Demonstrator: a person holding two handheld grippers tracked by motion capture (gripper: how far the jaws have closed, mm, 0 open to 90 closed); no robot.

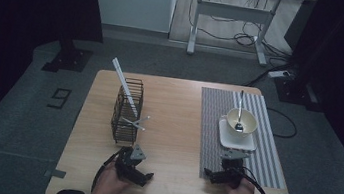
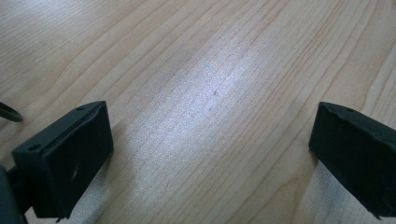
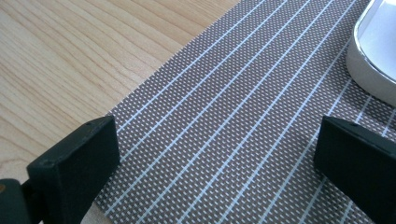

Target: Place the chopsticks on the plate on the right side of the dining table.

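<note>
Open jaws over placemat [image 3: 224,130], plate [image 3: 373,60] beside, wire basket [image 1: 126,111] apart

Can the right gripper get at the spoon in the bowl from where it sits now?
Probably yes. The right gripper is open and empty at the placemat's near end, and only the plate's near rim lies between it and the spoon, whose handle sticks up free from the bowl.
</note>
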